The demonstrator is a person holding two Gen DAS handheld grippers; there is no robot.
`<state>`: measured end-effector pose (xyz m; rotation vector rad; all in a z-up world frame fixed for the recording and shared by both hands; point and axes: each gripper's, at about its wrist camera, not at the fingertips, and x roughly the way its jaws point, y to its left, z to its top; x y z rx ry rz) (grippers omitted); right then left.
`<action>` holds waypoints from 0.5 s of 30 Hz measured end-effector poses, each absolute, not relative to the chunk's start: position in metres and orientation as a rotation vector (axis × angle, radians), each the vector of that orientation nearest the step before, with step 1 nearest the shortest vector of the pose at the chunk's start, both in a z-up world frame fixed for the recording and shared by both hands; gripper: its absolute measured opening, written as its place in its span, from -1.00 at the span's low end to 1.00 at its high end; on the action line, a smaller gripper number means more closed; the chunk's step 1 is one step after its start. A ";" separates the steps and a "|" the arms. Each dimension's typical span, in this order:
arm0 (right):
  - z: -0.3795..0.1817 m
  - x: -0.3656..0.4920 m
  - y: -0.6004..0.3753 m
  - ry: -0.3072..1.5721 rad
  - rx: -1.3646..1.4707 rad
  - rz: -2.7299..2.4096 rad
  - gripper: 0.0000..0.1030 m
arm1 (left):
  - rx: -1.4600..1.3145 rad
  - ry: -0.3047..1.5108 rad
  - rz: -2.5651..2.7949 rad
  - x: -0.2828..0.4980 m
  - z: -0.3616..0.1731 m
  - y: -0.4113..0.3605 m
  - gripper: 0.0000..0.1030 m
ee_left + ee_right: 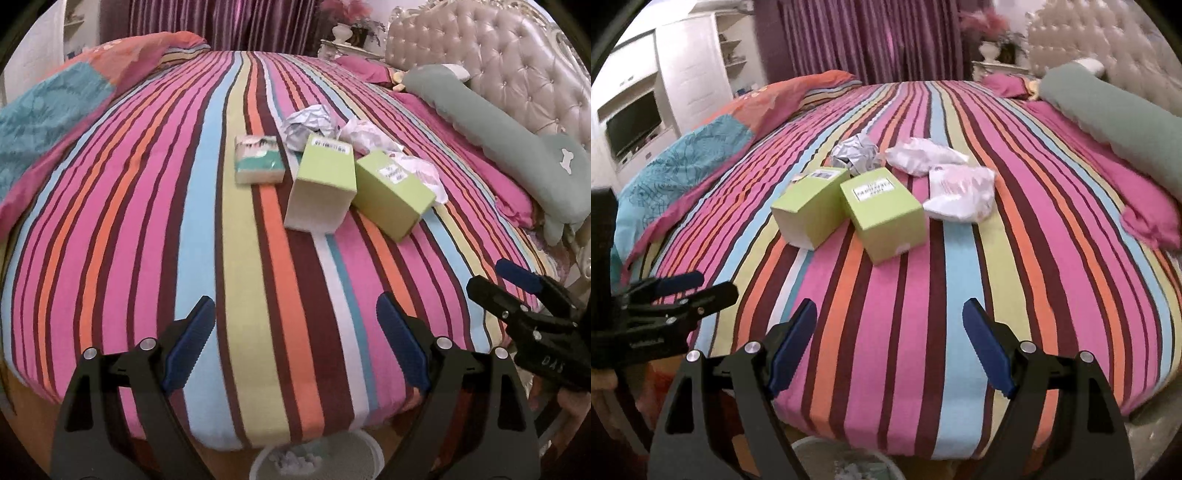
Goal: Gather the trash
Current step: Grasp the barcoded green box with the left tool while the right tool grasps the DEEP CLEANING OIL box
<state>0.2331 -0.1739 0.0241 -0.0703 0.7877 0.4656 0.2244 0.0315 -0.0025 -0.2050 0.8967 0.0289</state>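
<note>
Trash lies in the middle of the striped bedspread (147,221) (1034,258): two green boxes (321,184) (393,192) (809,206) (886,218), a small tissue pack (258,158), a crumpled paper ball (310,123) (855,151) and white plastic wrappers (417,170) (960,192). My left gripper (295,339) hovers open over the bed's near edge, nothing between its blue pads. My right gripper (890,347) is likewise open and empty, short of the boxes. Each gripper shows in the other's view, the right one (517,284) at the right, the left one (698,288) at the left.
A pale bin (317,459) (846,461) with crumpled paper inside sits on the floor below the bed's edge. A grey-green bolster (517,147) and tufted headboard (498,66) stand on the right, a folded quilt (55,110) on the left. White cabinets (665,92) stand beyond.
</note>
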 end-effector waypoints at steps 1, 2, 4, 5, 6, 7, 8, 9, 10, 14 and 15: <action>0.024 0.237 -0.172 0.784 -0.083 0.470 0.50 | -0.208 0.899 0.028 0.230 -0.002 0.032 0.68; 0.025 0.241 -0.170 0.776 -0.100 0.475 0.50 | -0.215 0.903 0.030 0.237 -0.003 0.033 0.68; 0.026 0.248 -0.167 0.769 -0.118 0.487 0.50 | -0.230 0.911 0.026 0.248 -0.004 0.036 0.68; 0.025 0.253 -0.165 0.769 -0.121 0.495 0.50 | -0.233 0.916 0.027 0.255 -0.004 0.037 0.68; 0.025 0.256 -0.164 0.770 -0.120 0.505 0.50 | -0.231 0.917 0.028 0.261 -0.005 0.037 0.68; 0.025 0.260 -0.163 0.771 -0.120 0.513 0.50 | -0.227 0.920 0.027 0.265 -0.005 0.036 0.68; 0.025 0.264 -0.161 0.771 -0.130 0.516 0.50 | -0.222 0.924 0.021 0.270 -0.005 0.036 0.68; 0.025 0.267 -0.159 0.768 -0.142 0.519 0.50 | -0.220 0.928 0.009 0.276 -0.005 0.036 0.68; 0.024 0.270 -0.157 0.766 -0.157 0.524 0.50 | -0.220 0.929 0.001 0.279 -0.005 0.035 0.68; 0.022 0.281 -0.149 0.775 -0.203 0.540 0.50 | -0.223 0.936 -0.023 0.295 -0.004 0.035 0.68; 0.021 0.284 -0.148 0.779 -0.210 0.545 0.50 | -0.219 0.939 -0.021 0.299 -0.005 0.035 0.68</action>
